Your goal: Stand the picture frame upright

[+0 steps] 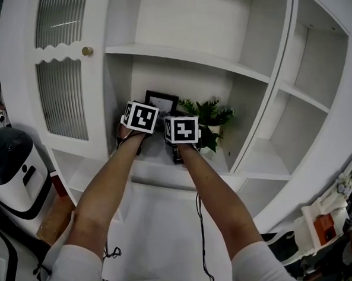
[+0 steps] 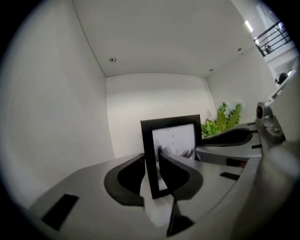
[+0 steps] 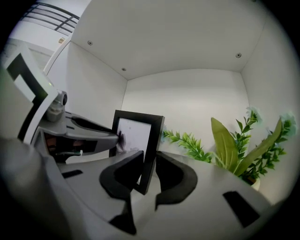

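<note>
A black picture frame (image 1: 161,100) with a pale picture stands upright in the middle shelf compartment, in front of its back wall. My left gripper (image 2: 152,164) is shut on the frame's (image 2: 172,137) left border. On the right border of the frame (image 3: 136,133), my right gripper (image 3: 149,165) is shut too. In the head view both marker cubes (image 1: 140,116) sit side by side just below the frame and hide the jaws. The frame's bottom edge is hidden behind the jaws, so I cannot tell whether it rests on the shelf.
A green potted plant (image 1: 213,120) stands just right of the frame, near the right gripper (image 3: 234,145). A shelf board (image 1: 182,54) runs above. A ribbed-glass cabinet door (image 1: 62,72) with a brass knob is at left. A white and black machine (image 1: 11,165) stands on the floor at left.
</note>
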Motion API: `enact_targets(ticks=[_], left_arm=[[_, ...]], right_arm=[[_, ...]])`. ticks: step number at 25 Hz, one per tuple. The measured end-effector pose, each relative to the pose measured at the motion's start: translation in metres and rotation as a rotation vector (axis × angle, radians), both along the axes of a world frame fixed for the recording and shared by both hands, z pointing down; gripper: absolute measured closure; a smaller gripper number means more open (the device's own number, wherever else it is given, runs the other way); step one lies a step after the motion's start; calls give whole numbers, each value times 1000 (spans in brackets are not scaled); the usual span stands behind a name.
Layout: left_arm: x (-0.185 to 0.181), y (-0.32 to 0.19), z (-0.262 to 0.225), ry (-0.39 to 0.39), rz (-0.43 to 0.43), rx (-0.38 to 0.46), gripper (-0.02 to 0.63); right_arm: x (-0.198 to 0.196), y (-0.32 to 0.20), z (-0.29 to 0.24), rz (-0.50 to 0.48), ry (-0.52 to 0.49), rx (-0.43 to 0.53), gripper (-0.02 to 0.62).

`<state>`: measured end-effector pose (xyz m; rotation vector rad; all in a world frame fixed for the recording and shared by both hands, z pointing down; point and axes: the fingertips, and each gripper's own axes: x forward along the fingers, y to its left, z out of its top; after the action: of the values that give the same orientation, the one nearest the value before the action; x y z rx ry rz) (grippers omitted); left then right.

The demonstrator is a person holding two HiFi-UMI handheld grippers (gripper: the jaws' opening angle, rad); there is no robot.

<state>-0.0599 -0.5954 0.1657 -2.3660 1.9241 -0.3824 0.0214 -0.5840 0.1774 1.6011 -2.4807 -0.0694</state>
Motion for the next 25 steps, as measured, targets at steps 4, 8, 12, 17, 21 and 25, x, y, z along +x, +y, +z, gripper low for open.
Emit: enact_targets(ticks=[4, 8, 12, 17, 21, 25], left_arm=[[0, -9, 2, 8, -5, -17, 514], [0, -14, 6, 8, -7, -34, 514], [0, -20, 6, 3, -5, -32, 512], [-1, -26, 4, -3, -9, -9, 512], [-1, -31, 5, 9, -10, -14, 512], [0, -34, 2, 1, -12, -1, 512]], right_arm=[[-1, -9, -2, -11, -11, 5, 512], [-2, -15, 0, -16, -35, -14, 502], [-2, -21, 0, -20, -57, -18, 495], [-5, -26, 0, -25, -61, -19, 474], [-6, -30, 1, -24, -66, -17, 463], [-9, -33, 1, -29, -72, -22, 427]])
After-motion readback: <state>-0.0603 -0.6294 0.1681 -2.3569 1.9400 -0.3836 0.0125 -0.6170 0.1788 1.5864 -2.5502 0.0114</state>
